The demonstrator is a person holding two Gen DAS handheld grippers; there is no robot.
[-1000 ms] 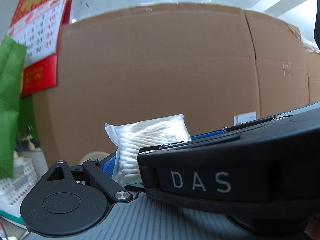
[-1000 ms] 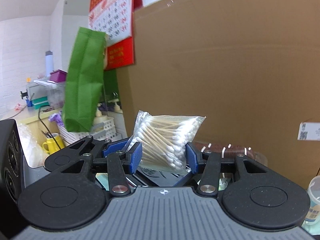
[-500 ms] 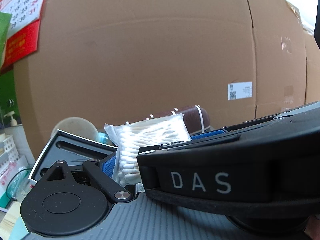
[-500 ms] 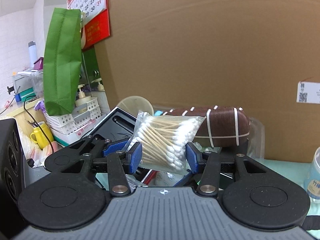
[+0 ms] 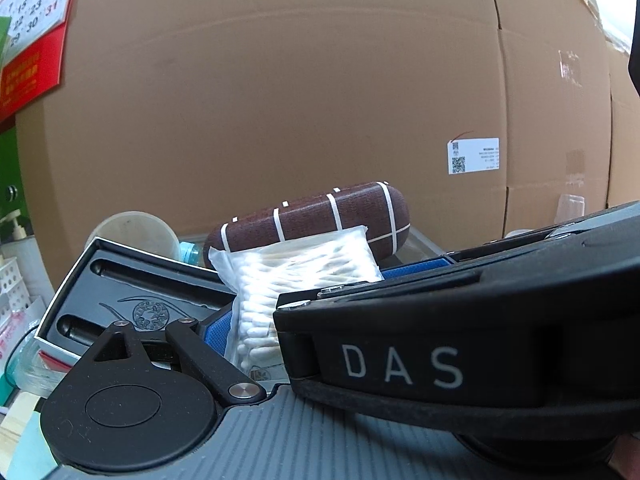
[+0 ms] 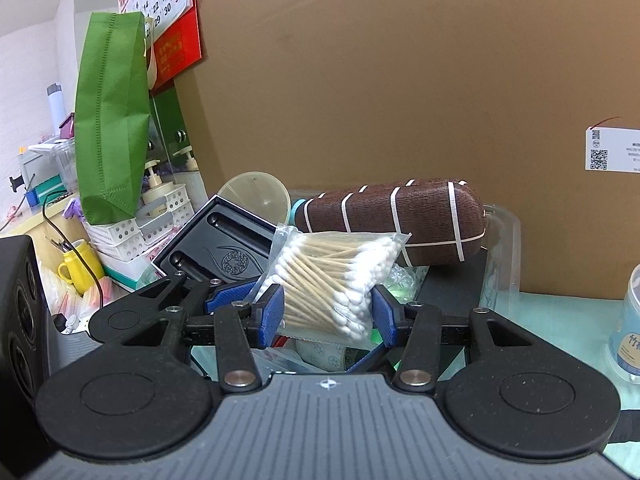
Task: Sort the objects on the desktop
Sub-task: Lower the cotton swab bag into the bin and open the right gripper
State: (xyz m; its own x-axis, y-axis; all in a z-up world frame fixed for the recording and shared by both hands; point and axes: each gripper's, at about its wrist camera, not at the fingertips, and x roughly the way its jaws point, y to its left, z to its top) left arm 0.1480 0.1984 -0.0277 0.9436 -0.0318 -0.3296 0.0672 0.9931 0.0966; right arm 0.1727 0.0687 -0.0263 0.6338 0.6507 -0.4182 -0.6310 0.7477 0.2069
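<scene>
My right gripper (image 6: 326,314) is shut on a clear bag of cotton swabs (image 6: 332,276), held above a clear plastic bin (image 6: 502,248). In the bin lie a brown case with white stripes (image 6: 400,216), a black boxed tray (image 6: 224,244) and a translucent round lid (image 6: 256,196). In the left wrist view the bag of cotton swabs (image 5: 296,276) shows ahead, with the right gripper's black body (image 5: 460,328) across the front. That body hides my left gripper's right finger; only the left blue pad (image 5: 218,334) shows, beside the bag.
A large cardboard box (image 6: 400,80) stands close behind the bin. A green bag (image 6: 112,120), a white basket (image 6: 136,232) and a yellow mug (image 6: 76,266) are at the left. A plastic jar (image 6: 628,320) stands at the right on the teal mat.
Both grippers have come down and forward with the bag of swabs. The bin with the brown case and black tray has come into view and sits close below.
</scene>
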